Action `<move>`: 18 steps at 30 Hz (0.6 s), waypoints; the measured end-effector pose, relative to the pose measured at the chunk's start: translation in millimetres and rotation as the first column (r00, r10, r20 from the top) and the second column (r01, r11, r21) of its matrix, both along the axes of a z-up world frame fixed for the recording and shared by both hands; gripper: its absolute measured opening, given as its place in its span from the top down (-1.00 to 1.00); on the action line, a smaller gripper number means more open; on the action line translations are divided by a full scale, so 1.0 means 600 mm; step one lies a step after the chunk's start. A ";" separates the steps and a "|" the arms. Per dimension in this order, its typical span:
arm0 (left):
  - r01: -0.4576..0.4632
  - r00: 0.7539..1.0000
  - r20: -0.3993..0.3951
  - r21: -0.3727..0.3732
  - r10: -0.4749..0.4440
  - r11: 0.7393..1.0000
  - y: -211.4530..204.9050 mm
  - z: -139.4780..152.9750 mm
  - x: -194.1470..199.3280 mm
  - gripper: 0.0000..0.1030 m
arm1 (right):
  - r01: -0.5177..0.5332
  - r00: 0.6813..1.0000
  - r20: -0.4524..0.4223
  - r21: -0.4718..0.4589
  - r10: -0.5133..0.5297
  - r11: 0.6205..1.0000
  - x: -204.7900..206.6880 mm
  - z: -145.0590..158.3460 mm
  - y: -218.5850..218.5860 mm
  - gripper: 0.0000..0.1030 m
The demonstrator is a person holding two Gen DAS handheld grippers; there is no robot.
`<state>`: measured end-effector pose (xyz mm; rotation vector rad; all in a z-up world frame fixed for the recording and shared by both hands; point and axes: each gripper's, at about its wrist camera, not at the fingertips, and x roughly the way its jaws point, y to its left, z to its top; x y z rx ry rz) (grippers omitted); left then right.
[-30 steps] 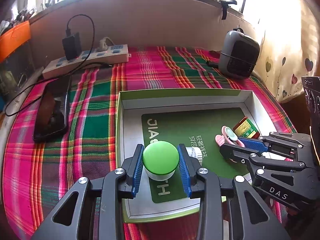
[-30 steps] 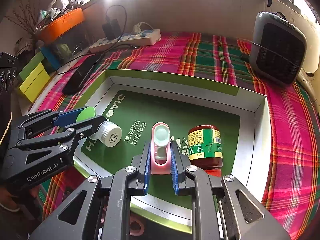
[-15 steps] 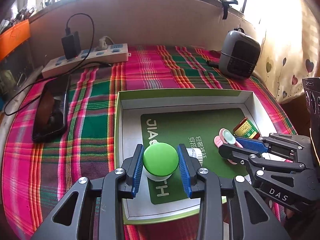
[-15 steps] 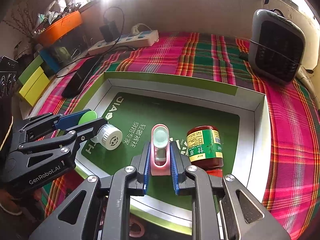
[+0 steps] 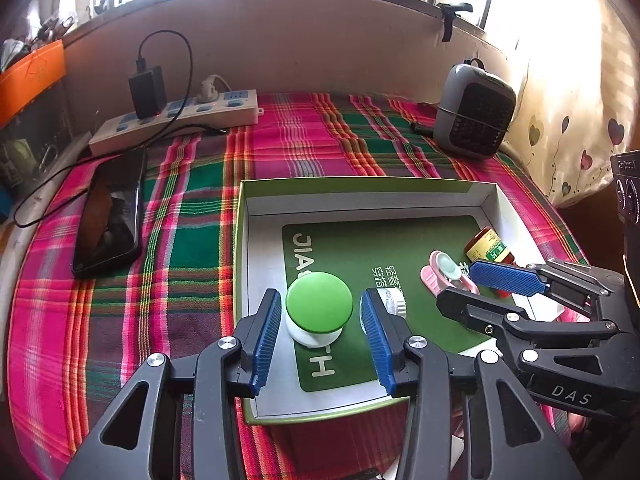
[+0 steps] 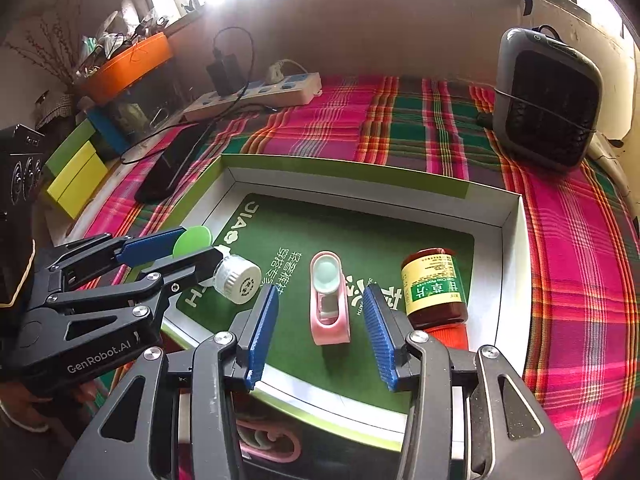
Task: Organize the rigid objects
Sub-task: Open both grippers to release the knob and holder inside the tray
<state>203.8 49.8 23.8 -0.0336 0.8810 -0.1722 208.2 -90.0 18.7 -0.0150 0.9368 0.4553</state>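
The left gripper (image 5: 320, 316) has its jaws opening; the green-capped white jar (image 5: 319, 308) stands between the blue pads with a gap on each side, untouched. Its black body reads "GenRobot.AI" in the right wrist view. Just right of the jar, partly behind the right pad, lies a white ribbed-cap bottle (image 6: 236, 280) on its side, cap toward the right gripper.

The right gripper (image 6: 320, 320) is also opening its jaws; the pink clip-like piece with a pale round disc (image 6: 329, 300) lies flat between the pads, clear of both. The word "DAS" shows on this gripper's body in the left wrist view.

Both pieces rest in a shallow box (image 5: 360, 184) with white walls and a green rim. Its floor is a green panel (image 5: 384, 240) with white letters, of which "JIA" and "H" and some Chinese characters can be read. Just right of the pink piece lies a dark red bottle (image 6: 434, 286) on its side, with a yellow and green label in Chinese print.

The box sits on a pink and green plaid cloth (image 5: 180, 184) covering the table. Further out lie a black phone (image 5: 110, 216), a white power strip (image 5: 176, 118) with a black charger plugged in, and a grey heater (image 5: 474, 116). An orange tray (image 6: 128, 66) stands at the far left.
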 end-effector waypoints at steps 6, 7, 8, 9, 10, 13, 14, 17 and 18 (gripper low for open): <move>-0.005 1.000 0.020 -0.009 0.005 1.000 0.001 0.016 -0.023 0.20 | 0.014 1.000 0.018 0.016 -0.014 1.000 -0.016 0.013 -0.015 0.12; -0.004 1.000 0.023 -0.007 0.004 1.000 0.001 0.019 -0.028 0.19 | 0.018 1.000 0.021 0.019 -0.018 1.000 -0.020 0.015 -0.019 0.12; -0.003 1.000 0.028 -0.007 0.003 1.000 0.001 0.023 -0.032 0.19 | 0.022 0.999 0.024 0.022 -0.023 1.000 -0.023 0.018 -0.022 0.12; -0.001 0.999 0.034 -0.009 0.001 1.000 0.000 0.026 -0.036 0.19 | 0.025 0.999 0.029 0.029 -0.026 0.999 -0.027 0.021 -0.026 0.12; -0.002 0.999 0.035 -0.011 0.002 1.000 0.001 0.028 -0.041 0.19 | 0.027 0.999 0.033 0.035 -0.028 0.999 -0.031 0.025 -0.030 0.12; -0.008 0.999 0.043 -0.011 0.008 1.000 0.001 0.034 -0.057 0.19 | 0.031 0.998 0.049 0.047 -0.033 0.998 -0.044 0.036 -0.041 0.12; -0.007 0.999 0.045 -0.013 0.008 1.000 0.001 0.036 -0.064 0.19 | 0.029 0.998 0.055 0.051 -0.032 0.998 -0.049 0.039 -0.045 0.12; 0.000 0.999 0.050 -0.009 0.000 1.000 0.001 0.038 -0.086 0.19 | 0.020 0.997 0.072 0.054 -0.024 0.998 -0.068 0.046 -0.056 0.12; 0.000 0.999 0.051 -0.009 0.000 1.000 0.001 0.038 -0.094 0.19 | 0.015 0.997 0.078 0.053 -0.020 0.998 -0.074 0.047 -0.060 0.12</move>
